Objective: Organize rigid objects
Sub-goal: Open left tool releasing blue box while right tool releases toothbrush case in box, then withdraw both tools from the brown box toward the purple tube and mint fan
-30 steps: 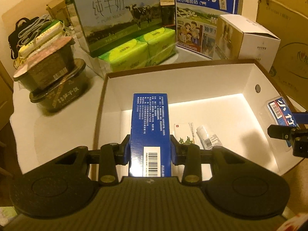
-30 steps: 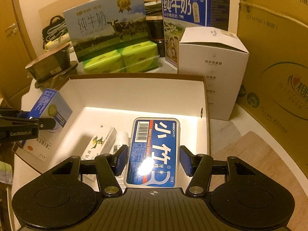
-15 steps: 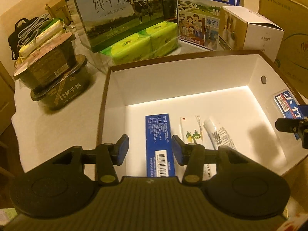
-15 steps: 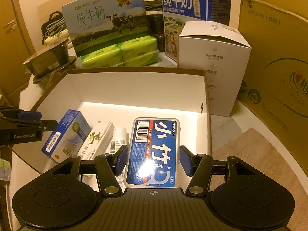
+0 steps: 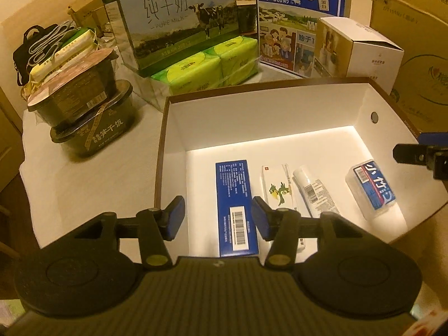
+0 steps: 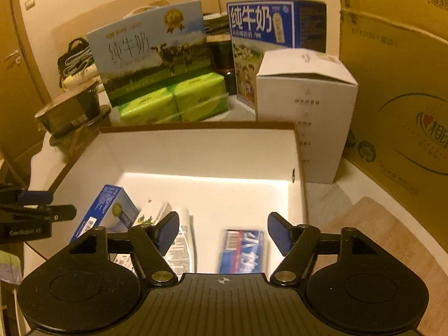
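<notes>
A white cardboard box [image 5: 280, 117] with a brown rim lies open below both grippers. On its floor, left to right, lie a blue carton [image 5: 235, 196], a white packet with a green bird [image 5: 277, 190], a white tube [image 5: 313, 193] and a clear case with a blue label [image 5: 369, 187]. My left gripper [image 5: 218, 215] hovers over the blue carton, its jaws opening and touching nothing. My right gripper [image 6: 222, 229] hovers over the clear case [image 6: 243, 249], jaws opening, pads clear of it. One of the right gripper's fingers [image 5: 411, 152] reaches in from the right.
Two stacked black food bowls [image 5: 86, 112] stand left of the box. Behind it are green tissue packs [image 5: 201, 67], two milk cartons [image 5: 179, 16] and a white carton [image 6: 305, 112]. Large cardboard boxes [image 6: 397, 84] wall off the right side.
The left gripper let go of the blue carton, which now lies on the box floor. The right gripper released the clear case, which dropped into the box. Both sets of jaws spread wider.
</notes>
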Available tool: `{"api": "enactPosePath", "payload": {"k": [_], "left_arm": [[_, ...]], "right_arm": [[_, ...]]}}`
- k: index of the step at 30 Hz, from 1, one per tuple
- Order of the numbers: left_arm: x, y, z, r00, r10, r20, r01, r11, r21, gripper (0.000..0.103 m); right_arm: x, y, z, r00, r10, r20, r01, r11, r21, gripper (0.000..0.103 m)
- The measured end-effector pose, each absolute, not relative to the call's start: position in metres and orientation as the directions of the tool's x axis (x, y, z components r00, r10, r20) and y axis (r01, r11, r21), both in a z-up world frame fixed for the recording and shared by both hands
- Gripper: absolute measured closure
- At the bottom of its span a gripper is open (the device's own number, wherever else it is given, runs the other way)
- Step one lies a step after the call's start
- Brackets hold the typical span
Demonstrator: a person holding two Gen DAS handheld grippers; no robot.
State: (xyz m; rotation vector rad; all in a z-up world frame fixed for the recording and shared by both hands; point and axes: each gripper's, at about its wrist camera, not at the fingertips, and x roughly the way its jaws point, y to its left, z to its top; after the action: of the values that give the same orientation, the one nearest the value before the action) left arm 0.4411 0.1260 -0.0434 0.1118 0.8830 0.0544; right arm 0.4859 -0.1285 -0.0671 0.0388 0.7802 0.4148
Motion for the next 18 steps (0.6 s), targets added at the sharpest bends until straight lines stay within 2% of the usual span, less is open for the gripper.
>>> {"api": "enactPosePath", "payload": {"k": [18], "left_arm": [[0.373, 0.123, -0.003, 0.673, 0.03, -0.739, 0.007, 0.999, 0.047, 0.05]], "right_arm": [[0.425, -0.166, -0.037, 0.623, 0.46, -0.633, -0.384, 0.884, 0.265, 0.032]]}}
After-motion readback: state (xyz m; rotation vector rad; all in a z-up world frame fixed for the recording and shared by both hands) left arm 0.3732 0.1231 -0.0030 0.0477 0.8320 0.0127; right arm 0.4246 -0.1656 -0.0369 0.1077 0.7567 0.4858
